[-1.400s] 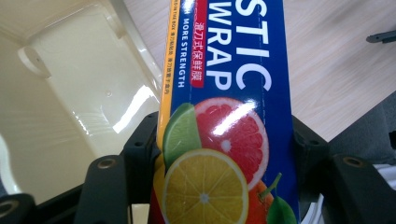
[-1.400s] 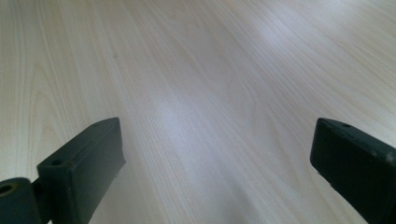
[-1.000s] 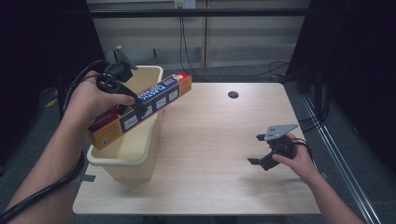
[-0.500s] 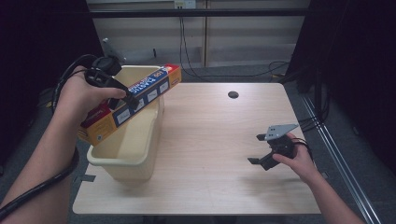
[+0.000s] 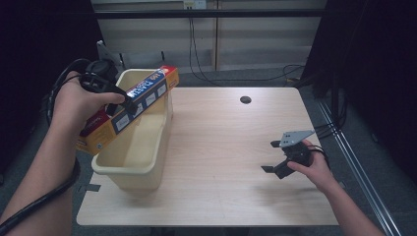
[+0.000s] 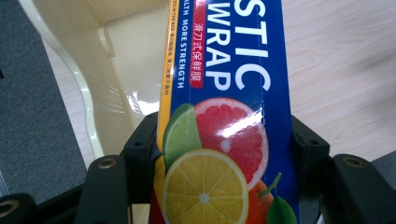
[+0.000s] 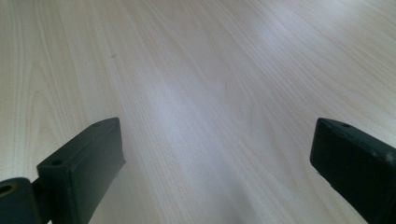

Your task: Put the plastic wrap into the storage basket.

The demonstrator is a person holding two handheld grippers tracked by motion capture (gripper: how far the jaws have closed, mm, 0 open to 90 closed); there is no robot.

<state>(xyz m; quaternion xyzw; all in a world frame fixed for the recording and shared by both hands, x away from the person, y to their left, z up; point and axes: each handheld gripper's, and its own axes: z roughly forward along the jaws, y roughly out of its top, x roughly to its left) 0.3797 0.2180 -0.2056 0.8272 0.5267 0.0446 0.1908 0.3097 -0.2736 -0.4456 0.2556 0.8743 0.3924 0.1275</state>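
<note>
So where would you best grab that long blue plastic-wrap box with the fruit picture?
Across its narrow width, partway along the length, coming from above its broad printed face. The long blue plastic-wrap box is slim with flat parallel sides, so two jaws can close squarely on them. That is how the left gripper holds it, tilted over the cream plastic bin.

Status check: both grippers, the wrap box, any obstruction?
Left gripper clamped on plastic wrap box, tilted above cream bin. Right gripper open, idle over table. Nothing blocking.
</note>
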